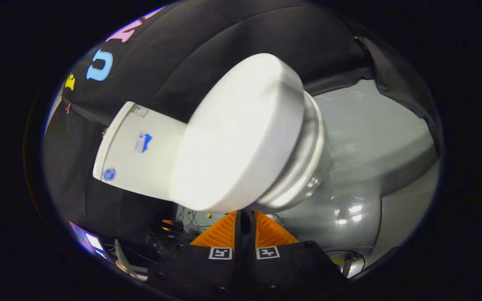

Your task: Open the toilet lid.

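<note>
Just ahead of the gripper (245, 217), whose fingers are nearly closed and empty, the toilet lid (241, 133) lies closed, its front rim presented for lifting.

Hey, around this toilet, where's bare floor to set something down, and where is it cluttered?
Bare grey floor lies beyond the closed white toilet lid, bordered by the black cloth wall and the glossy white bowl. Beside the white tank it is crowded with cables. The gripper, jaws nearly together, sits under the lid's edge.

Strong glare blown out on glossy white plastic toilet lid (241, 138); dim dark surroundings; heavy fisheye bending at edges; focus soft.
</note>
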A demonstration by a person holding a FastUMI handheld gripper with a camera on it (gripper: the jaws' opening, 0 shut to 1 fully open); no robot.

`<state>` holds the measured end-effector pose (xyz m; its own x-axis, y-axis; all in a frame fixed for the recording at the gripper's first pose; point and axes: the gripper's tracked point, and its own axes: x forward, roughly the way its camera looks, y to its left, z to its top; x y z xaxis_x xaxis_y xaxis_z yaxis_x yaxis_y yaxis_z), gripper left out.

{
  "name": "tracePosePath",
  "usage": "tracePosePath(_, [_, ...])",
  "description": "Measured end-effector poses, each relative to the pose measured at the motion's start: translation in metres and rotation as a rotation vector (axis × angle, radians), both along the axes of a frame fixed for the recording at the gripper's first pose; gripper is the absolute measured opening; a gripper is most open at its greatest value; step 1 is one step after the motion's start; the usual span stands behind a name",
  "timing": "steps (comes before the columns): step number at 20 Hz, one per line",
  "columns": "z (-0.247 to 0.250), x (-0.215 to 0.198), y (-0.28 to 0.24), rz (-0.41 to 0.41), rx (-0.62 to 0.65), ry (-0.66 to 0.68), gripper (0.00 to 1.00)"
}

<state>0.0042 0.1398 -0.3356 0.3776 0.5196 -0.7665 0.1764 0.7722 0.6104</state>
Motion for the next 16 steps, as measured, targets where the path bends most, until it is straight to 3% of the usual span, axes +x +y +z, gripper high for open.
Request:
tracePosePath(3, [0.037, 0.010, 0.009, 0.052, -0.040, -0.097, 0.06])
tracePosePath(9, [0.139, 0.044, 0.063, 0.082, 0.019, -0.269, 0.06])
tracePosePath(12, [0.163, 0.055, 0.088, 0.150, -0.025, -0.342, 0.06])
tracePosePath(16, [0.186, 0.064, 0.107, 0.176, -0.012, -0.370, 0.06])
